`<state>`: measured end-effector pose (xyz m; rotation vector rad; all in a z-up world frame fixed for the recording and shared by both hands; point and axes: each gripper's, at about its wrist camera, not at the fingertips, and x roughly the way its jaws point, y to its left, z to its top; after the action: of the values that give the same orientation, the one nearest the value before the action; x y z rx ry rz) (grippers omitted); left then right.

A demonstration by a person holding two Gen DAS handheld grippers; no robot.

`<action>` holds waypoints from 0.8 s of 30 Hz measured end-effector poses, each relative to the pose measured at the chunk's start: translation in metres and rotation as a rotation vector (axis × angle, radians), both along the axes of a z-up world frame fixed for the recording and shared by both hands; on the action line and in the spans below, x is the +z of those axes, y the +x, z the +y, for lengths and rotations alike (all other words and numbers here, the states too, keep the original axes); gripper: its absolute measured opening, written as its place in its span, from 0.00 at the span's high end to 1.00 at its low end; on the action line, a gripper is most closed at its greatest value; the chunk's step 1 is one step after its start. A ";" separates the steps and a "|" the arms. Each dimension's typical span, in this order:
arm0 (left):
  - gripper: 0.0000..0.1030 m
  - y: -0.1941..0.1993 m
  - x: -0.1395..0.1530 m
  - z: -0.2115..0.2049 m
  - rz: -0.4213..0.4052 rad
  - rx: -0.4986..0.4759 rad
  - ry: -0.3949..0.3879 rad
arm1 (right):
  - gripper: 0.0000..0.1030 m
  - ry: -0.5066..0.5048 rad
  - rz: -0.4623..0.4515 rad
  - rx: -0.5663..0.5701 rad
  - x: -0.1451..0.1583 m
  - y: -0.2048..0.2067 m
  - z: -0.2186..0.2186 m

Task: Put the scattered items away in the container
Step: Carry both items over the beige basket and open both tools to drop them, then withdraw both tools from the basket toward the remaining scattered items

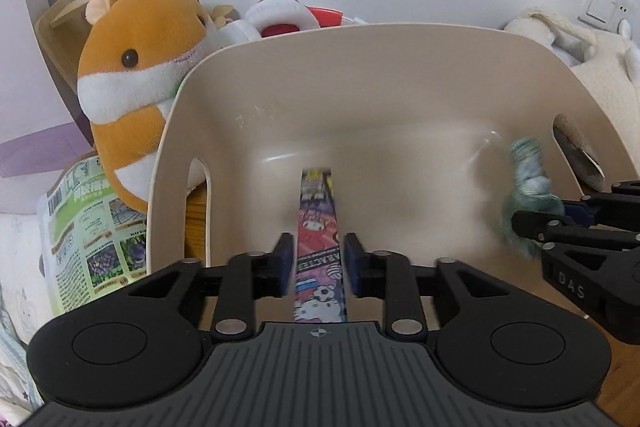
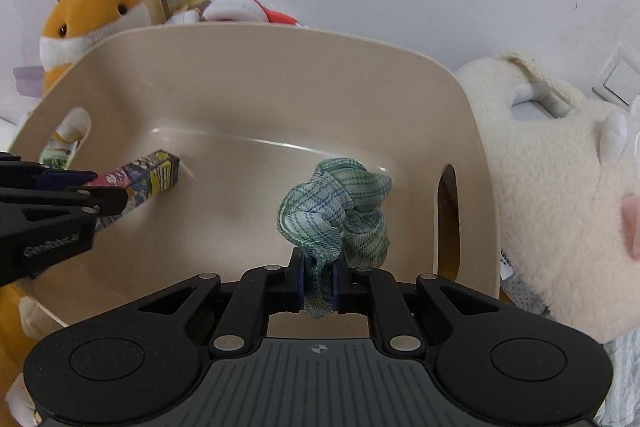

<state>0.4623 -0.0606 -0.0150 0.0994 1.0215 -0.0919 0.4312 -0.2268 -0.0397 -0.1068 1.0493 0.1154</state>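
A beige plastic container point(image 1: 280, 75) with handle slots fills both views point(image 2: 280, 79). My left gripper point(image 1: 318, 259) reaches over its near rim, its pads slightly apart from a long colourful cartoon-printed box point(image 1: 318, 227) that lies between them inside the container. The box also shows in the right wrist view point(image 2: 148, 175). My right gripper point(image 2: 319, 283) is shut on a green-blue checked cloth point(image 2: 340, 207) and holds it bunched over the container's right half. The cloth appears blurred in the left wrist view point(image 1: 528, 187).
An orange and white plush hamster point(image 1: 132, 67) stands left of the container, with a printed green bag point(image 1: 92, 235) below it. A cream plush animal point(image 2: 560, 195) lies to the right. White and red toys point(image 1: 288, 15) sit behind the container, against the wall.
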 end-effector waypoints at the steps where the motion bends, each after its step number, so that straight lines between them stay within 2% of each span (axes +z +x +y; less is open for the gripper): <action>1: 0.53 -0.001 0.001 0.001 -0.007 0.003 0.000 | 0.75 -0.006 0.001 -0.001 -0.001 0.000 0.000; 4: 0.49 -0.004 0.005 0.001 -0.021 -0.009 -0.013 | 0.65 -0.033 -0.011 -0.005 0.000 -0.004 0.002; 5: 0.44 -0.006 0.007 0.000 -0.020 -0.014 -0.010 | 0.62 -0.039 -0.016 -0.004 0.000 -0.006 0.003; 6: 0.34 -0.007 0.010 -0.001 -0.024 -0.018 -0.003 | 0.57 -0.040 -0.021 -0.002 0.002 -0.008 0.003; 7: 0.30 -0.010 0.012 -0.001 -0.035 -0.023 0.002 | 0.52 -0.038 -0.027 -0.001 0.004 -0.010 0.003; 9: 0.27 -0.016 0.020 -0.002 -0.063 -0.036 0.004 | 0.49 -0.015 -0.040 0.001 0.011 -0.014 0.000; 11: 0.26 -0.020 0.027 -0.002 -0.071 -0.039 0.003 | 0.38 0.016 -0.053 0.000 0.019 -0.019 -0.002; 12: 0.24 -0.023 0.032 -0.001 -0.075 -0.038 0.000 | 0.29 0.021 -0.067 -0.002 0.023 -0.023 -0.003; 21: 0.20 -0.065 0.069 0.012 -0.137 -0.033 -0.018 | 0.23 0.048 -0.202 -0.012 0.069 -0.063 -0.008; 24: 0.19 -0.084 0.080 0.018 -0.158 -0.025 -0.019 | 0.13 0.060 -0.244 -0.022 0.079 -0.083 -0.011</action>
<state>0.3783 -0.0422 0.0653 0.1005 0.8613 -0.1151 0.3483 -0.2376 0.0390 -0.0527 0.8022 0.1107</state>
